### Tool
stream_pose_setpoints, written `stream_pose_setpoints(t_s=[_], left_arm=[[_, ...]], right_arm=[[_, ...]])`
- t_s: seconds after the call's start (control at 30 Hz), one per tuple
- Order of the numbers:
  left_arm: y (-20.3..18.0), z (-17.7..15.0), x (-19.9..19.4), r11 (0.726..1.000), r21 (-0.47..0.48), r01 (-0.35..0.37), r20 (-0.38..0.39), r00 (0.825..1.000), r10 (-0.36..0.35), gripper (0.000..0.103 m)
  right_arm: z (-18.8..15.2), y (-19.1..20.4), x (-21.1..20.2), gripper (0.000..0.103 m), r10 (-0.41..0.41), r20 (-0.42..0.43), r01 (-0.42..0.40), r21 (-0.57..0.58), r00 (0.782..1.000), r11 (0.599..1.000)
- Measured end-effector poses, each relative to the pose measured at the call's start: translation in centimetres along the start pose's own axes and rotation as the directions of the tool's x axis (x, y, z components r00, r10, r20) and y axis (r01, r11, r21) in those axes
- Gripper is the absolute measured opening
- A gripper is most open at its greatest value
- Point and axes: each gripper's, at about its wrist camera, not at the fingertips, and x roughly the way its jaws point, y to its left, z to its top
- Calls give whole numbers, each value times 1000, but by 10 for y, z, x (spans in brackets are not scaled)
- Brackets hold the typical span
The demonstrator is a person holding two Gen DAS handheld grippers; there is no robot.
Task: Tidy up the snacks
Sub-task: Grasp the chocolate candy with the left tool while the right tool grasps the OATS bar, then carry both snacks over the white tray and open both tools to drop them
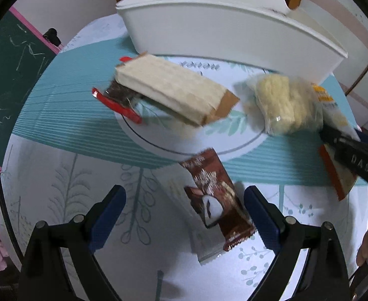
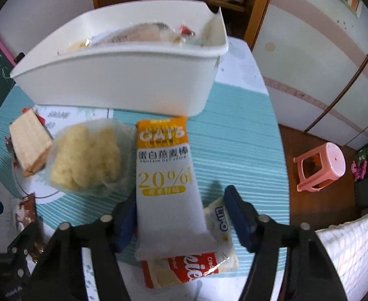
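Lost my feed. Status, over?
Left claw open over chocolate packet. Right claw open, straddling oat bar. White bin beyond, path clear.

The desk [image 1: 58, 188] wears a white cloth printed with pale leaf sprigs and a ribbed teal band. On it stand a white bin [image 2: 123, 85] at the far side, a wafer pack [image 1: 169, 90], a clear bag of yellow puffs [image 2: 86, 155], an oat bar [image 2: 166, 175] lying over a Lipo biscuit pack [image 2: 196, 268], and a brown chocolate wrapper [image 1: 216, 198].
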Motion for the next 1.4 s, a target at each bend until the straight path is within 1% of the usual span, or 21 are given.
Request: stream_pose_setpoints(t_s=[0.07,0.1,0.13,0.17,0.2,0.27,0.3,0.37,0.5,0.53,0.7,0.9,1.0,1.13,1.23,1.33,1.4], left_arm=[[-1,-3,0,1000,3,16,5,1000,-16,91],[0,-3,0,999,8,36,2,999,-36,89],[1,-2,-1,999,12,47,-3,999,-47,85],[3,-2,-2,999,16,47,-2,999,-47,80],[5,-3,-3,998,21,51,0,999,-51,77],[10,-4,-5,998,31,57,2,998,-57,66],[12,-5,-6,998,34,59,4,998,-59,63],[20,-4,-7,997,34,65,4,998,-65,51],[34,-4,-9,993,19,120,-2,993,-120,45],[35,-4,-10,992,17,125,-2,992,-125,40],[42,-6,-12,988,16,156,-5,988,-156,39],[47,-7,-13,986,20,168,-5,986,-168,38],[51,-4,-14,985,29,169,10,986,-169,38],[49,-4,-28,985,67,156,64,985,-160,38],[50,4,-43,985,89,145,121,980,-155,38],[51,15,-61,985,107,133,188,970,-151,38],[51,24,-77,984,124,128,237,959,-155,38]], right_arm=[[-3,1,-2,45,-3,13,3,-8,1000,1000],[-5,2,-4,42,-11,21,11,-9,1000,1000],[-6,3,-7,42,-9,28,9,-5,1000,1000],[-9,3,-11,42,9,39,-9,9,999,1000],[-12,1,-15,42,21,50,-22,24,999,999],[-18,2,-24,42,33,76,-37,47,997,998],[-20,3,-29,42,39,89,-44,60,995,997],[-26,5,-41,42,62,114,-73,91,992,993],[-37,10,-59,42,104,163,-129,153,981,980],[-39,12,-62,42,106,171,-134,160,980,978],[-55,22,-75,42,136,197,-174,190,971,966],[-63,33,-74,42,166,179,-200,193,970,961],[-66,41,-75,42,174,169,-205,186,970,961],[-67,48,-76,42,185,166,-214,179,969,960],[-66,52,-82,42,192,175,-222,173,966,960],[-62,54,-90,42,196,193,-229,167,961,959],[-57,56,-98,42,200,210,-236,162,957,958]])
